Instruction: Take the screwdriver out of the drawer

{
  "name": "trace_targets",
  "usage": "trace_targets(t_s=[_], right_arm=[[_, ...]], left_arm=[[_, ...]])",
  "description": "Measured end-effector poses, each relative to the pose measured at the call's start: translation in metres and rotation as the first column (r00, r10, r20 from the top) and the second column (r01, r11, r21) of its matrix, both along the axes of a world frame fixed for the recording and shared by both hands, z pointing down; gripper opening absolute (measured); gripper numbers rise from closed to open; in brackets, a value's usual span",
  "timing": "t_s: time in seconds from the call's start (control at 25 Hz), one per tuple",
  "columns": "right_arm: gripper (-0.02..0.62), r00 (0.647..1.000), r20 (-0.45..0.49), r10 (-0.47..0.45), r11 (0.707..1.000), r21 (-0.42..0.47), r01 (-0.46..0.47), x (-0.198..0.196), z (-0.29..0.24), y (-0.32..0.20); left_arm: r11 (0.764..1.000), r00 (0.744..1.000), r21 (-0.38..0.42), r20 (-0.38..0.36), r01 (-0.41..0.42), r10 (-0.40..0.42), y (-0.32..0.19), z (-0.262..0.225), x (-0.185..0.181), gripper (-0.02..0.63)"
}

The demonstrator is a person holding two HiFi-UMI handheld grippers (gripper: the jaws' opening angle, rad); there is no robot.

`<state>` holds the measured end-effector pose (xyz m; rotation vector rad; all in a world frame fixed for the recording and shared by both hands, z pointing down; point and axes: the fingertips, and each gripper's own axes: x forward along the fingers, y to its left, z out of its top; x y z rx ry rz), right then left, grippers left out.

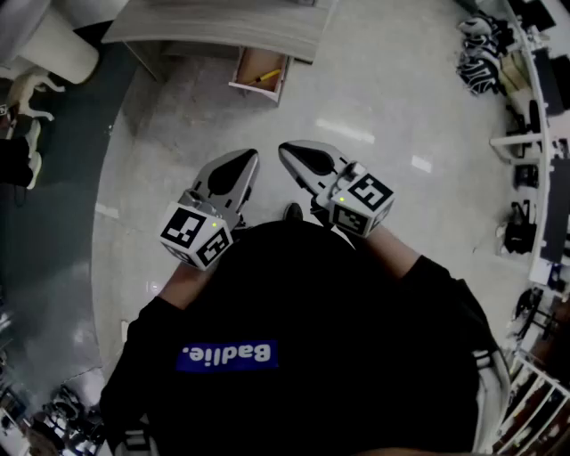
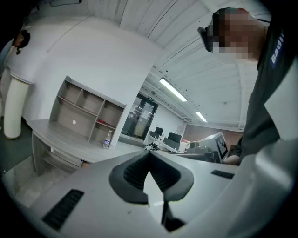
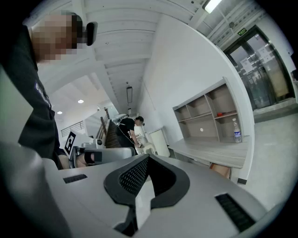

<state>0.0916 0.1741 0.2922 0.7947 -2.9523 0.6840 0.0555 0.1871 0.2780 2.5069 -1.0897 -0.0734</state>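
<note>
A yellow-handled screwdriver (image 1: 264,77) lies in an open wooden drawer (image 1: 248,86) that sticks out from the grey desk (image 1: 223,27) at the top of the head view. Both grippers are held close to the person's body, far back from the drawer and over the floor. The left gripper (image 1: 242,158) is shut with nothing in it, and its black pads (image 2: 160,179) meet at the tips. The right gripper (image 1: 289,150) is also shut and empty, pads (image 3: 135,176) together. Both point roughly level towards the desk.
An open shelf unit (image 2: 88,114) with a water bottle (image 2: 107,139) stands on the desk. A white cylinder (image 1: 58,44) stands left of the desk. Benches with equipment (image 1: 539,151) line the right side. Another person (image 3: 138,132) is far off to the left in the right gripper view.
</note>
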Motion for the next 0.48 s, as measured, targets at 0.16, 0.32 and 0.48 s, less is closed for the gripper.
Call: trace_targets(t_s=[0.16, 0.32, 0.48], right_arm=[[0.028, 1.0, 0.013, -0.014, 1.0, 0.015, 0.013, -0.0004, -0.0015, 0.0006], [0.028, 1.0, 0.013, -0.017, 1.0, 0.007, 0.017, 0.0009, -0.001, 0.0006], [0.028, 1.0, 0.006, -0.023, 1.0, 0.002, 0.023, 0.0075, -0.0017, -0.002]], left_arm=[[1.0, 1.0, 0.003, 0.002, 0.011, -0.011, 0.0009, 0.0, -0.0013, -0.002], [1.0, 1.0, 0.005, 0.005, 0.019, -0.019, 0.0018, -0.0002, -0.0008, -0.002], [0.999, 1.0, 0.014, 0.007, 0.03, -0.03, 0.0004, -0.0011, 0.0052, -0.002]])
